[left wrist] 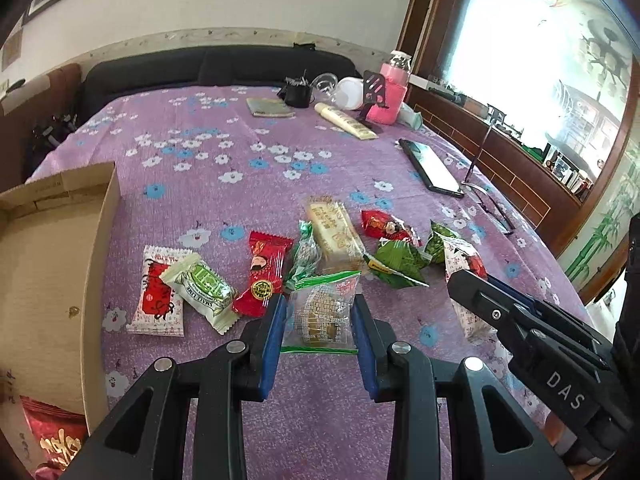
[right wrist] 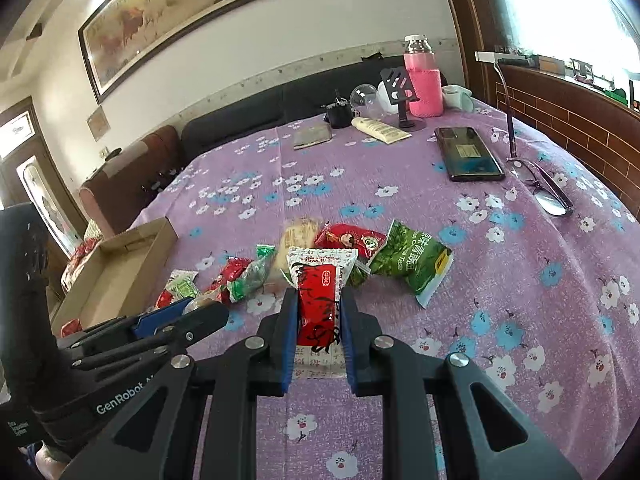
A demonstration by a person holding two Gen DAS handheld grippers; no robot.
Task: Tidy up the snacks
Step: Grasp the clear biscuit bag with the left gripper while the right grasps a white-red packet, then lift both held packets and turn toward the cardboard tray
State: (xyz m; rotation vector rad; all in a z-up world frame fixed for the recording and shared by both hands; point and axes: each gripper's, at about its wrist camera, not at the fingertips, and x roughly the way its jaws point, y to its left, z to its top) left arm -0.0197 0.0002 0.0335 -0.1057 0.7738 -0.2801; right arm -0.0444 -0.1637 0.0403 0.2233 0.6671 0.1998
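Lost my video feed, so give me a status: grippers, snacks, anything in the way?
Left hand-held gripper shut on clear cookie packet. Right hand-held gripper shut on red-and-white packet. Cardboard box to the left, open. Other snacks loose between.

"DAS" on right gripper (left wrist: 464, 280) body | "GenRobot" on left gripper (right wrist: 188, 312) body | "Original Taste" on green snack bag (right wrist: 412, 260), centre-right

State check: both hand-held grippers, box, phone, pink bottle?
Left hand-held gripper: shut on clear packet.
Right hand-held gripper: shut on red-white packet.
Box: open, upright; no snacks visible inside.
Phone: flat, screen dark.
Pink bottle: upright, capped.
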